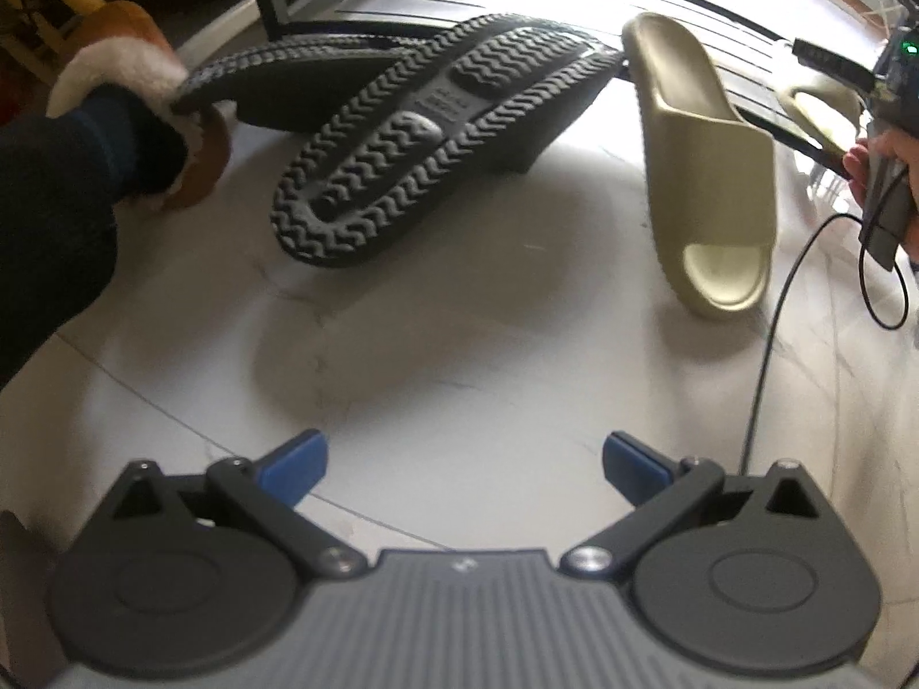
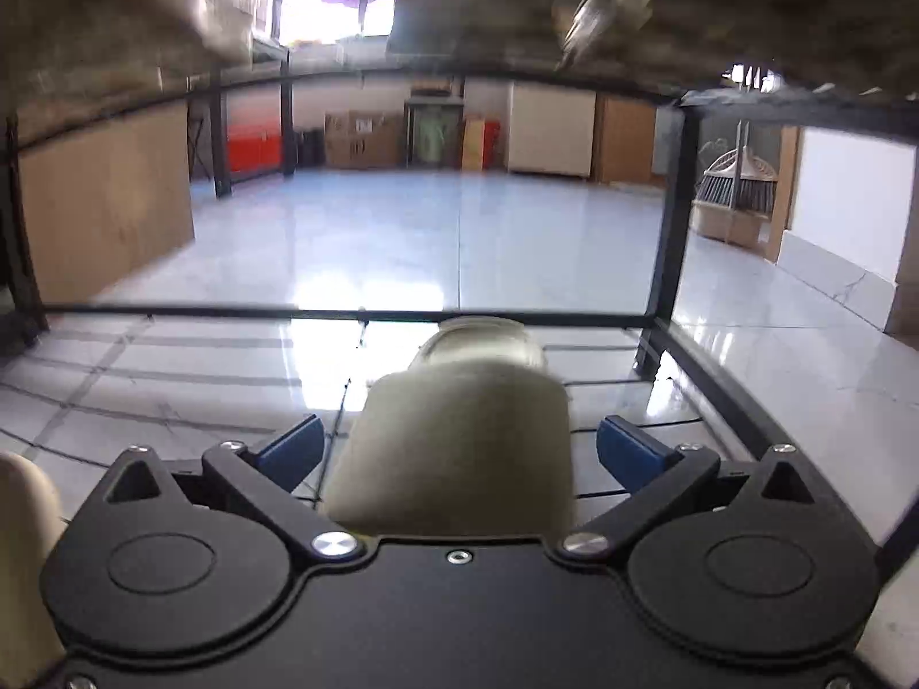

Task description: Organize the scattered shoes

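Hovering above floor, left tongs spread wide, empty; beyond, two black ridged-sole sandals overturned, olive slide upright beside them; right tongs wide apart, straddling second olive slide on rack, contact indiscernible.

Black linkage grippers, blue fingers, silver screws, ribbed grey housing.

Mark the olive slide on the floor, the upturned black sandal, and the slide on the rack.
olive slide (image 1: 703,143), left wrist view, top of strap
black sandal (image 1: 402,132), left wrist view, tread of sole
slide on the rack (image 2: 459,442), right wrist view, strap
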Demonstrator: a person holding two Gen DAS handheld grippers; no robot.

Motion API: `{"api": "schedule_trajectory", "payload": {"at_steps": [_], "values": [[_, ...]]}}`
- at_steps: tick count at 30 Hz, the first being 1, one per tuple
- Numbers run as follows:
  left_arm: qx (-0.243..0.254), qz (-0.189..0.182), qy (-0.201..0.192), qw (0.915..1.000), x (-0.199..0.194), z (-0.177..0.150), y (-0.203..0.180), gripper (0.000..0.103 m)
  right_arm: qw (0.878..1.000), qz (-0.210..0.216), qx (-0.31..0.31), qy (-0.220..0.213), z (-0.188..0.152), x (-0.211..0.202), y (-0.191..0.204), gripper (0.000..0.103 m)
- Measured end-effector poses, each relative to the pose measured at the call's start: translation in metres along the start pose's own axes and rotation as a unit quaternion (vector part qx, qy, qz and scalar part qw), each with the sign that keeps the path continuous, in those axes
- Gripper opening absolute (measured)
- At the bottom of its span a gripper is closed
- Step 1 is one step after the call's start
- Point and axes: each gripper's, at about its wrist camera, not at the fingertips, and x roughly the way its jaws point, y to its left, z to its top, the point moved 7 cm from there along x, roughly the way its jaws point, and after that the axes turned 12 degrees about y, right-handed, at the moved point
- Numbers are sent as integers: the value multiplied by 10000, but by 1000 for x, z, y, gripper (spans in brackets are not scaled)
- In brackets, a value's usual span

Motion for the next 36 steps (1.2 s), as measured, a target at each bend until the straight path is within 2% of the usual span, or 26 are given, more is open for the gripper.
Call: {"api": "schedule_trajectory", "payload": {"at_steps": [3, 6, 10, 15, 21, 24, 28, 33, 36], "values": [[9, -83, -28, 10000, -4, -3, 0, 102, 9974, 699, -37, -161, -13, -56, 14, 103], [24, -141, -47, 9999, -7, -6, 1, 102, 9864, 1596, -384, -103, -39, -107, 43, 103], [44, -218, -72, 9997, -12, -10, 2, 102, 9706, 2187, -975, 232, -94, -145, 80, 103], [69, -315, -104, 9994, -17, -14, 3, 102, 9734, 1867, -1220, 516, -127, -132, 101, 103], [31, -393, -43, 9992, -18, -17, 7, 102, 9738, 1661, -1379, 714, -131, -110, 124, 103], [-40, -383, 41, 9993, -15, -16, 11, 102, 9727, 1724, -1281, 884, -132, -98, 125, 103], [-138, -385, 98, 9991, -13, -16, 14, 102, 9731, 1708, -1327, 795, -133, -106, 122, 102], [-30, -291, 69, 9995, -10, -15, 10, 102, 9786, 1615, -1255, 219, -123, -137, 107, 101], [10, -269, 102, 9996, -6, -15, 7, 102, 9848, 1469, -929, -50, -115, -156, 81, 101]]}}
